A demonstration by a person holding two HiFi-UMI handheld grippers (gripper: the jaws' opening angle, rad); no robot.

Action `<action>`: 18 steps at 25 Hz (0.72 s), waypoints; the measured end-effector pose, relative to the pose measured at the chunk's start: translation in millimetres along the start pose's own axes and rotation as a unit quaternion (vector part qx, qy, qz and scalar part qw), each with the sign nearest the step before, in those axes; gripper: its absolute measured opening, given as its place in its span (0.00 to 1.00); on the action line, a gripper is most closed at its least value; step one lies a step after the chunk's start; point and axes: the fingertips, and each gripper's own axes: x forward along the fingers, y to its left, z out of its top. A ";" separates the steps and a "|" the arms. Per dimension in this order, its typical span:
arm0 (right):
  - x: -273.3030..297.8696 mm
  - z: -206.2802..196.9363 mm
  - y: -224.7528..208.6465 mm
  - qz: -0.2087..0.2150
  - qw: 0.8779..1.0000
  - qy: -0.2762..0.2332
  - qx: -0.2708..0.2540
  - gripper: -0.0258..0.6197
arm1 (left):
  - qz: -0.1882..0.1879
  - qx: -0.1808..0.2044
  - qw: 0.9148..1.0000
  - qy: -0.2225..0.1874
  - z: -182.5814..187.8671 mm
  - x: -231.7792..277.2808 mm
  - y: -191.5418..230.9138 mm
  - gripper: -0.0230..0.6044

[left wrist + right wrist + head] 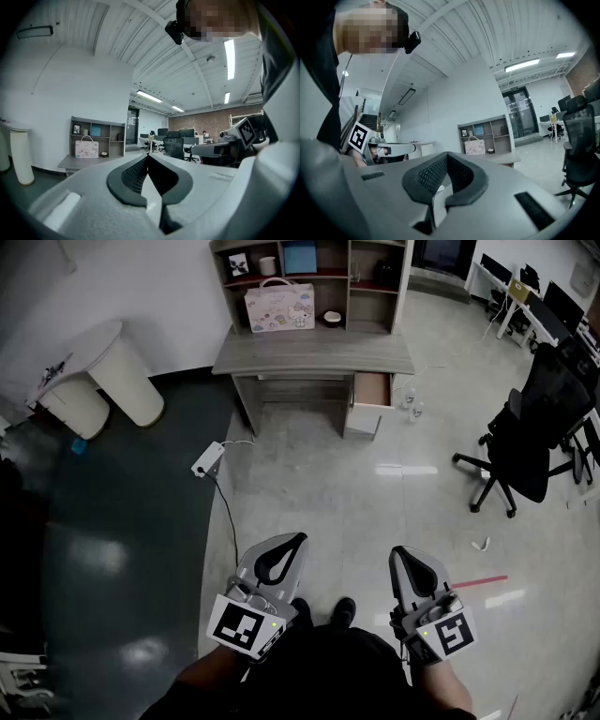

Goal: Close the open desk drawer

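Left gripper [290, 542]: it is pointing level at the head view's lower left. Its 2 smooth grey curved jaws are pressing together at the tips, and nothing is sitting between the black mesh-textured pads.
Right gripper [405, 553]: it is pointing level beside the left one. Its 2 jaws are likewise meeting tip to tip and pinching nothing.
Desk [314, 354]: it is standing well apart from both grippers against the white wall, showing a grey wood-grain worktop with an open-shelved hutch along its rear edge.
Drawer [372, 390]: it is hanging open under the worktop's right front corner, a rectangular box showing a reddish-brown interior behind a pale flat front.
Gift bag [279, 306]: pale pink and boxy with a looped handle, it is leaning at the worktop's rear edge, left of centre.
Office chair [534, 427]: black with a star base, it is standing on the glossy pale floor to the right of the desk.
Power strip [207, 458]: white and oblong, it is lying on the floor near the desk's left front corner, trailing a dark cable.
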 end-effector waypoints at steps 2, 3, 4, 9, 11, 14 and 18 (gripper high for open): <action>-1.3 -0.5 -3.4 0.000 1.000 -0.001 0.001 0.06 | -0.001 0.001 1.000 0.001 -0.5 3.4 -3.4 0.05; -2.5 -0.6 -5.3 0.000 1.000 -0.002 0.002 0.06 | -0.001 0.000 1.000 0.002 -1.1 5.2 -5.5 0.05; -4.1 -0.6 -7.6 0.000 1.000 -0.003 0.003 0.06 | -0.001 -0.002 1.000 0.005 -1.8 7.1 -7.8 0.05; -15.5 -1.2 -27.1 -0.003 1.000 -0.007 0.004 0.06 | -0.003 -0.007 1.000 0.011 -3.4 24.0 -20.1 0.05; -21.7 2.5 -35.5 0.000 1.000 -0.014 0.004 0.06 | -0.005 -0.004 1.000 0.008 -0.7 33.4 -26.2 0.05; -33.6 7.3 -47.3 -0.001 1.000 -0.024 -0.002 0.06 | -0.004 0.003 1.000 0.008 1.4 43.9 -37.6 0.05; -37.7 4.3 -68.2 -0.008 0.999 -0.026 0.016 0.06 | -0.001 0.010 1.000 0.009 3.5 58.8 -45.0 0.05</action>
